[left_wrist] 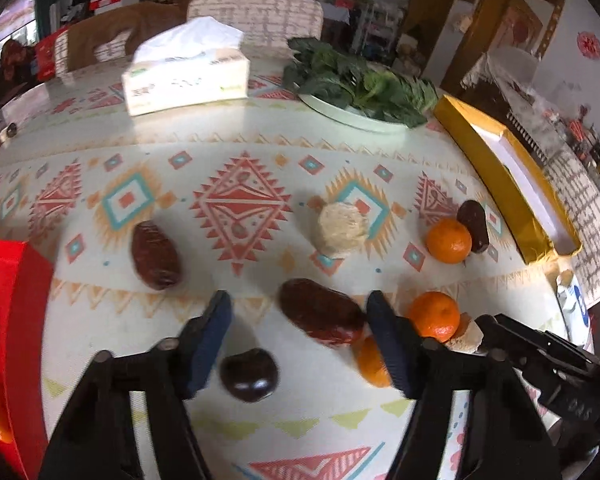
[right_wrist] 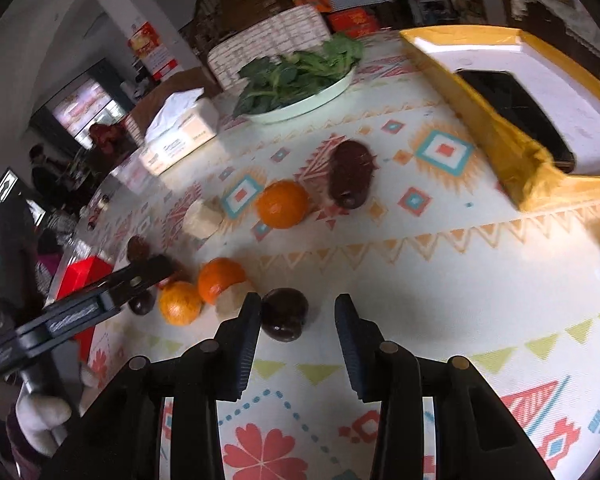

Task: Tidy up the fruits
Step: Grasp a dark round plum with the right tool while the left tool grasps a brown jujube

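Fruits lie loose on the patterned tablecloth (left_wrist: 240,128). My left gripper (left_wrist: 300,312) is open above a large red date (left_wrist: 320,314), which lies between its fingers, and a dark chestnut (left_wrist: 249,374). Another red date (left_wrist: 155,255) lies to the left. Three oranges show in the left wrist view: one far right (left_wrist: 448,240), one near (left_wrist: 436,315), one partly behind the right finger (left_wrist: 370,362). My right gripper (right_wrist: 298,312) is open, with a dark chestnut (right_wrist: 285,314) just ahead by its left finger. Oranges (right_wrist: 282,204) (right_wrist: 220,280) (right_wrist: 180,303) and a dark date (right_wrist: 350,178) lie further out.
A red box (left_wrist: 8,320) stands at the left edge and a yellow box (left_wrist: 504,176) at the right; in the right wrist view it (right_wrist: 496,120) holds a black phone (right_wrist: 516,108). A tissue box (left_wrist: 186,76) and a plate of greens (left_wrist: 360,84) stand at the back. Pale lumps (left_wrist: 342,228) (left_wrist: 466,336) lie among the fruit.
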The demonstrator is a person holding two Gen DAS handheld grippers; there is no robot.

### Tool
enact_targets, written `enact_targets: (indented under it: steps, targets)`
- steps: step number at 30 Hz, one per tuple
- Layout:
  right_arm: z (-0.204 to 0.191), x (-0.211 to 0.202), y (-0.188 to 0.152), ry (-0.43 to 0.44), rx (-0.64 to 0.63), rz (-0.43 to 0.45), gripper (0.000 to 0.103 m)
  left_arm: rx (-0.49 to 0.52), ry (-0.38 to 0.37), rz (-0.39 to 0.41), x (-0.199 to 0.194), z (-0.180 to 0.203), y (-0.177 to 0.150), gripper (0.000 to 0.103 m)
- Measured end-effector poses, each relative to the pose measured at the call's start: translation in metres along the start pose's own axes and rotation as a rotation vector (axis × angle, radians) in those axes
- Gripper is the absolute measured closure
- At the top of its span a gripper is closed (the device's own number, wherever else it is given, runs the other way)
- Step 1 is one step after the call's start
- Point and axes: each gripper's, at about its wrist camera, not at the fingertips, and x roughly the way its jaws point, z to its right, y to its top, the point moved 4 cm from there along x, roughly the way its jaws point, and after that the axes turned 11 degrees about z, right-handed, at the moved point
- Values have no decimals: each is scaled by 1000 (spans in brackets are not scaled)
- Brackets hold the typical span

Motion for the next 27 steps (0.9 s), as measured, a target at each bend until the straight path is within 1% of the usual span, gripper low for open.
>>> enact_targets:
  steps: [1,2,5,10,14,18,22,23,25,27]
  targets:
    - [-2,0,-1,1,-10,2,61,9,-8,-12,3,4,-2,55]
    - [-4,1,-1,1,-23,3,61,19,-12,-3,3,6,-3,64]
    - [-7,2,-2,1,-46,7,61,41,-9,3,4,10,-4,70]
    - [-9,2,-2,-2,-62,13,61,23,-15,35,-6,8,-4,72]
    - [-13,4,-3,-3,-85,16,56,17,-10,77,-20,6,-1,72]
    - [-13,4,-3,-4,-89,24,54,-8,-21,126,-41,1,2,72]
    - [-14,7,-2,25,-91,26,53,-19,-20,178,-65,-4,1,72]
    - [-15,7,-2,31,-95,25,59,-19,-17,191,-71,-5,0,72]
    - [-15,10,-4,30,-97,11,78,-20,-8,217,-84,-7,-3,72]
    - [-13,10,-3,32,-81,15,79,-24,-1,242,-97,-11,-6,73]
